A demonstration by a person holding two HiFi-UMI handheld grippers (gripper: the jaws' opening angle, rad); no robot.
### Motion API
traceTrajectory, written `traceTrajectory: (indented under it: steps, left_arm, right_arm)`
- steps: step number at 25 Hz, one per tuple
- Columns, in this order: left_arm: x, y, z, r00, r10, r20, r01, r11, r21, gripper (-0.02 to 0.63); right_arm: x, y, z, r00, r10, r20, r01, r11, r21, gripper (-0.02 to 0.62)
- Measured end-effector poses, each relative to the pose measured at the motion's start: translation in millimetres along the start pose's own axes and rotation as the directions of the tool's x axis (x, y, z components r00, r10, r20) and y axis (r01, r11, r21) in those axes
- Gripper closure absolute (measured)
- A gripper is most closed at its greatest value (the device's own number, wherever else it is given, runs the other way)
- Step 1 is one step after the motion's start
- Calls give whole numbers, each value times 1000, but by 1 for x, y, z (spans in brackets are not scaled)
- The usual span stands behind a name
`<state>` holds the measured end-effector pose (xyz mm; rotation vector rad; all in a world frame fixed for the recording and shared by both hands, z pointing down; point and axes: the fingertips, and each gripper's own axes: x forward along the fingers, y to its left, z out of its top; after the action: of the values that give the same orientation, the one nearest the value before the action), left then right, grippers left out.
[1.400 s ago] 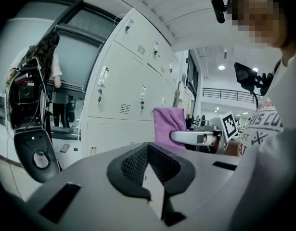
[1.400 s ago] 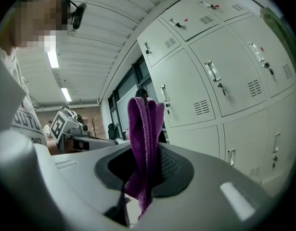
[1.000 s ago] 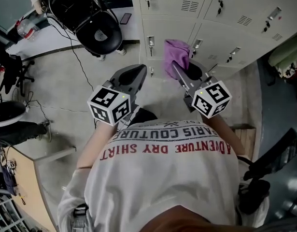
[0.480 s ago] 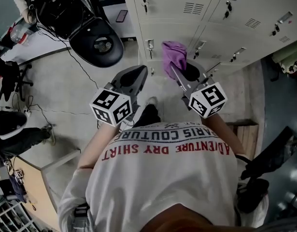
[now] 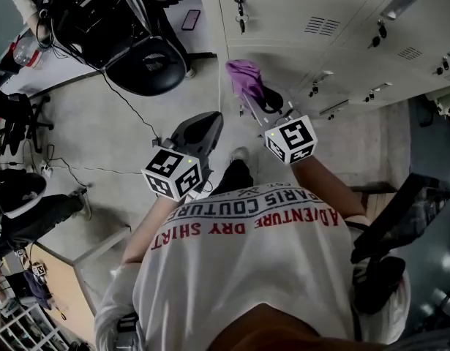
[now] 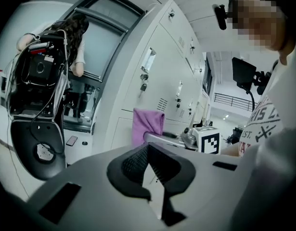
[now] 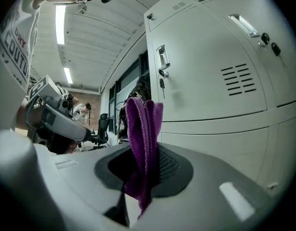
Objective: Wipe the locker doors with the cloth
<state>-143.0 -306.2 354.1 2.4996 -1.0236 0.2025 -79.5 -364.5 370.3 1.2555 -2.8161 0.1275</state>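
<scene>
The grey concrete floor (image 5: 100,145) runs up to a bank of pale lockers (image 5: 283,20), with a black cable (image 5: 129,101) trailing across it near a black office chair (image 5: 148,64). Strip lights (image 7: 60,24) glow on the ceiling, and tall windows (image 6: 102,47) stand behind the chair

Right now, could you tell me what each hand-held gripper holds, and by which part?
The right hand-held gripper pinches the purple cloth by one bunched end; the left hand-held gripper, shut, holds nothing.

Lockers (image 5: 283,20) ahead; chair (image 5: 148,68) to L.
</scene>
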Motion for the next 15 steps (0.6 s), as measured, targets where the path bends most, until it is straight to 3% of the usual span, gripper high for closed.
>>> traceTrajectory:
  steps: [6,11,15]
  left_arm:
    - [-2,30,-11,1000,-8,-13,8,999,-42,604]
    - [31,49,5,1000,-9,-29,7,998,-65,604]
    - [49,54,-9,999,-22,-47,19,998,-64,604]
  right_arm:
    - [44,7,-16,999,-32,-18,32,999,-22,525]
    - [85,-28,-26,996,-68,-63,68,998,-8,526]
    - [95,-49,-43,992,-109,-60,110,994,11,526]
